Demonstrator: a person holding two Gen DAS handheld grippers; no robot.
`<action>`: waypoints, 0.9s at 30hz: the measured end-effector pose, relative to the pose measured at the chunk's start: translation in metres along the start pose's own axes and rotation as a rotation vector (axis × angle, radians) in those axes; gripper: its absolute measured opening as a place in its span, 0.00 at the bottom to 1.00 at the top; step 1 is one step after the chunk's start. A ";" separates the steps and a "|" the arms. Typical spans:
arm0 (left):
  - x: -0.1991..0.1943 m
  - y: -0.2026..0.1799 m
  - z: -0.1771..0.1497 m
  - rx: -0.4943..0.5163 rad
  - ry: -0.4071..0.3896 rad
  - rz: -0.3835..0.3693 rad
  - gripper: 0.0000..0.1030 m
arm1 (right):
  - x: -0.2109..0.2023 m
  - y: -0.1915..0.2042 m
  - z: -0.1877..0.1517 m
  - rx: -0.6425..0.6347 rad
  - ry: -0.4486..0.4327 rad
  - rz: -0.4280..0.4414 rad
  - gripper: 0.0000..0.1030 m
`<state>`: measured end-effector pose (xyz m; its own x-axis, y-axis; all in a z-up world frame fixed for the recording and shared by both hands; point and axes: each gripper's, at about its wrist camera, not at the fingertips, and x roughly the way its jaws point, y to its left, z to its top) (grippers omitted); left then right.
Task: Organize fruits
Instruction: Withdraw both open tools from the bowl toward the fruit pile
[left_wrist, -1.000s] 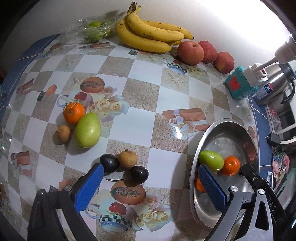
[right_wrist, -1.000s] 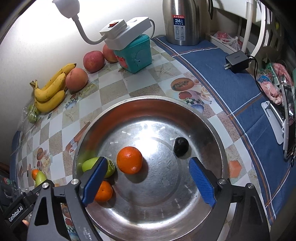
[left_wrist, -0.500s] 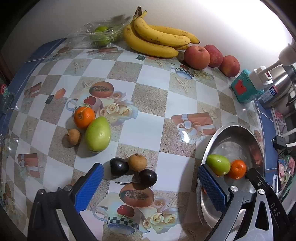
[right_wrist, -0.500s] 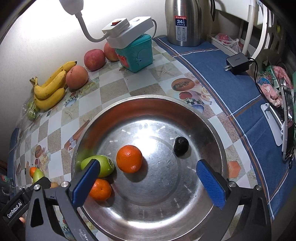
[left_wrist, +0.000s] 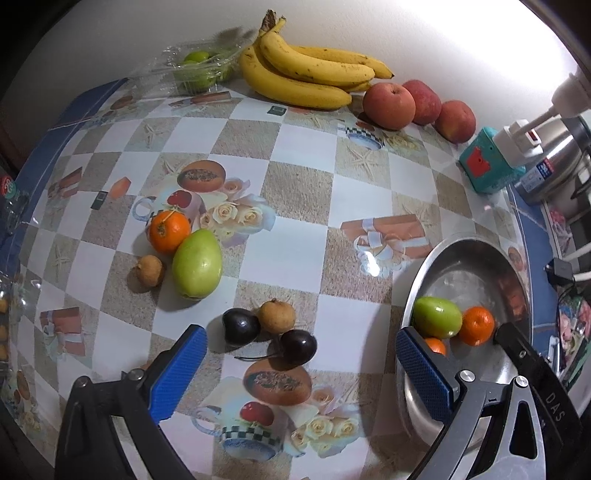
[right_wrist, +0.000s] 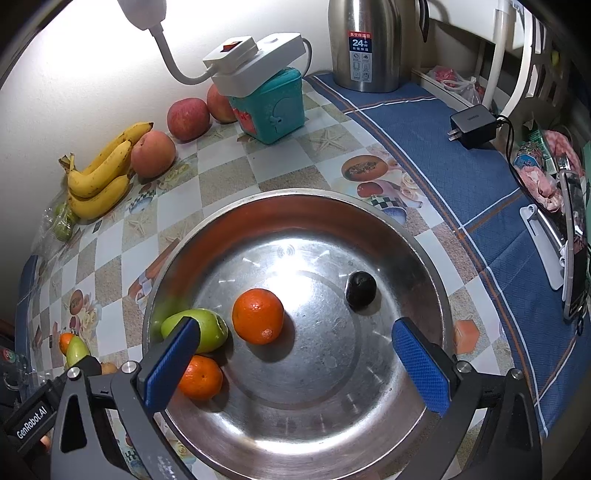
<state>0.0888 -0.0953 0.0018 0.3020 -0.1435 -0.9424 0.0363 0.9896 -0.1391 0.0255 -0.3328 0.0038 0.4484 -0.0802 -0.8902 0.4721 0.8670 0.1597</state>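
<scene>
The round, shiny steel basin stands on the table near its right edge; in it lie a round orange mandarin at about the middle, a small dark plum-like fruit apart from it toward the right wall, and by the left wall a green pear-shaped fruit with a second orange mandarin just beside it; the right gripper hangs over the basin with its blue pads wide apart; its jaws have just been opening, and nothing is between them.

On the checkered tablecloth with printed roses and cups, the left gripper is also open and holds nothing; just in front of it, toward the near edge of the table, lie two dark round fruits with a small brown round fruit touching them; more to the left edge sit a large green pear-shaped fruit, an orange mandarin touching it, and another small brown fruit just beside.

Along the far edge, against the white wall, are a clear plastic box with green fruits, a bunch of yellow bananas and three red apples; toward the far right corner stands a teal plastic box with a white power strip on top, and a steel kettle behind it on the blue cloth, where a black charger also lies.
</scene>
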 end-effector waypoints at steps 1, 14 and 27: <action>-0.002 0.002 0.000 0.001 -0.003 0.009 1.00 | -0.001 0.002 0.000 -0.005 -0.002 0.005 1.00; -0.026 0.054 0.012 -0.014 -0.080 0.065 1.00 | -0.013 0.047 -0.018 -0.120 0.009 0.098 1.00; -0.030 0.153 0.018 -0.209 -0.081 0.097 1.00 | -0.017 0.127 -0.055 -0.332 0.062 0.217 1.00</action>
<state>0.1026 0.0604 0.0143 0.3699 -0.0383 -0.9283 -0.1920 0.9744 -0.1167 0.0360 -0.1939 0.0154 0.4590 0.1438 -0.8767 0.0961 0.9730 0.2099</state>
